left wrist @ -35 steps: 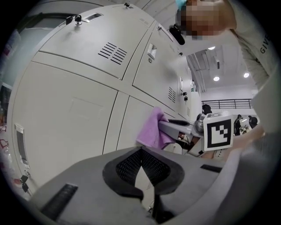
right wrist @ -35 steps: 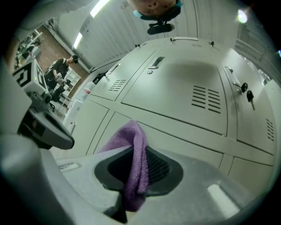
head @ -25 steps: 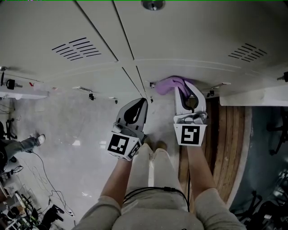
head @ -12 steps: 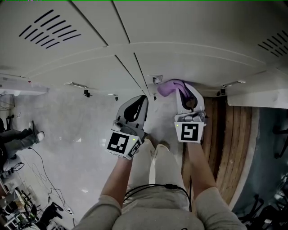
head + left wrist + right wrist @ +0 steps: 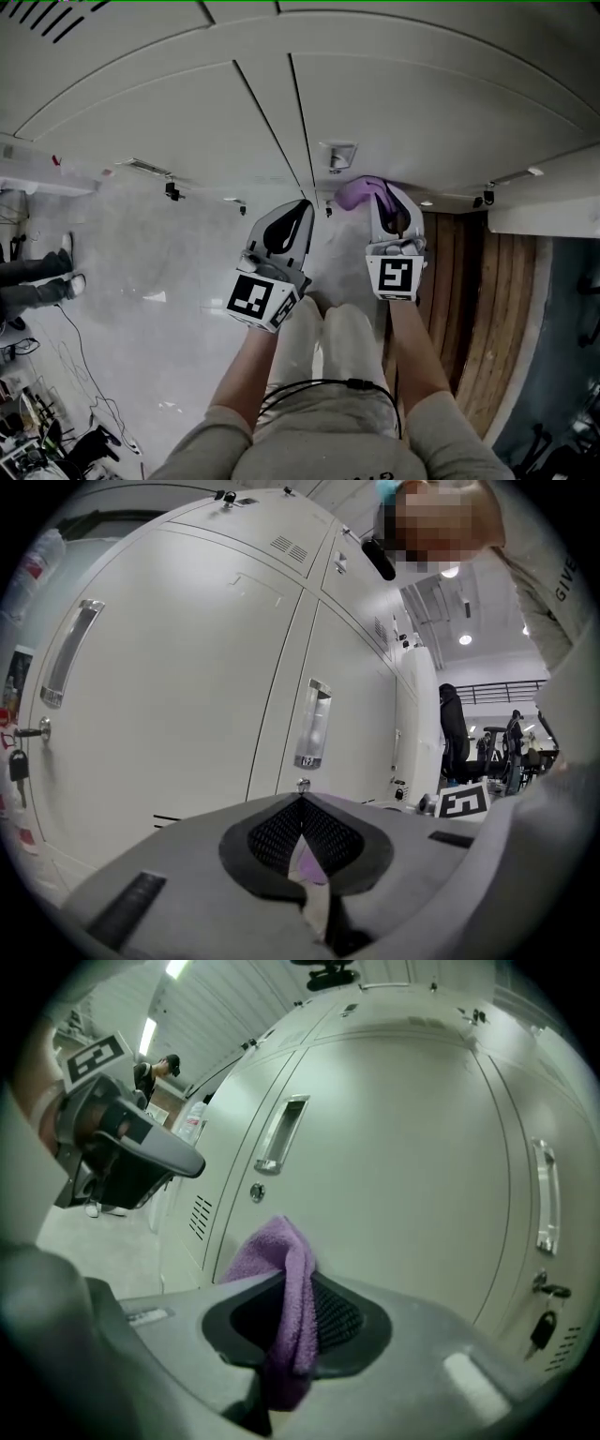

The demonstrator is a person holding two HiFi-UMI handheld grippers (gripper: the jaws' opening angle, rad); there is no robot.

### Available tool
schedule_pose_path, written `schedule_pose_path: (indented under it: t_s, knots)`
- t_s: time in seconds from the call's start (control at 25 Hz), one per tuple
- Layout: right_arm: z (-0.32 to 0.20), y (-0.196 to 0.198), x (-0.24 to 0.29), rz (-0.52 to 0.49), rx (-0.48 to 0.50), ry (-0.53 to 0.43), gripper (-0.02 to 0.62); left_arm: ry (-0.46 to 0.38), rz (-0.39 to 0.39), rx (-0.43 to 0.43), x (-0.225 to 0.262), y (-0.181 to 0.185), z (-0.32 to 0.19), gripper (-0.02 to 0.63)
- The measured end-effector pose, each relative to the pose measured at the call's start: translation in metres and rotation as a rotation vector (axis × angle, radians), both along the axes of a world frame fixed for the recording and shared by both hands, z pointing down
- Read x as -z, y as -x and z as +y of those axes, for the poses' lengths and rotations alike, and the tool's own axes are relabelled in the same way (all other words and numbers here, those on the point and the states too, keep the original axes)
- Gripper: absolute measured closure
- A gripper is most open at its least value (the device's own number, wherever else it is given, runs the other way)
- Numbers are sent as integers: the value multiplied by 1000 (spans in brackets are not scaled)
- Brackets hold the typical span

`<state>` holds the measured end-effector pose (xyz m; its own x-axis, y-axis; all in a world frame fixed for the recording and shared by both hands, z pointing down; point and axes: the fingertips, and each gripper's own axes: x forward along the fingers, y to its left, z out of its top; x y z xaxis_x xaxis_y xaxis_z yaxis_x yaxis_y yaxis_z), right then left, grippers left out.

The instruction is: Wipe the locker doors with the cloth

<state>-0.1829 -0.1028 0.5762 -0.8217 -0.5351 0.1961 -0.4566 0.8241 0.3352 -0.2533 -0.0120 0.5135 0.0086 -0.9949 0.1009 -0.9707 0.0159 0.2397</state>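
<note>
I have the cloth clamped in the right tool. The purple fold is pinched between the two jaws, rises past their tips in a rounded peak that leans left, and its tail hangs down between the black pads. In the right tool view that peak stands in front of a pale locker door, below the round lock and the recessed handle, close to the door's left edge. I cannot tell from any view whether the cloth touches the metal. The head view shows the cloth bulging out to the left of the right tool, in front of the seam between two locker doors. The left tool is held just beside it and apart from the cloth. The left tool view adds what the others lack: the left tool is clenched, its tips together, with a thin lilac sliver in the slit lower down that I cannot identify. That view also shows a long handle and a key near the far left edge of the locker row.
</note>
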Motion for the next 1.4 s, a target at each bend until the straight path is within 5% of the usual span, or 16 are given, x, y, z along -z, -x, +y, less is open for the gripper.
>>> schedule_pose_path:
  t_s: [0.28,0.92,1.4]
  knots:
    - [1,-4,-1,0,38,37,534,-37,-31,-43,21,-6,-11,607]
    - [-26,-63,261,-194,-107,-112,534,-55,-19,-148,169,-56,-23,607]
    - [-48,-87,348,-279,-161,-246,528,3,27,-188,177,-85,-20,607]
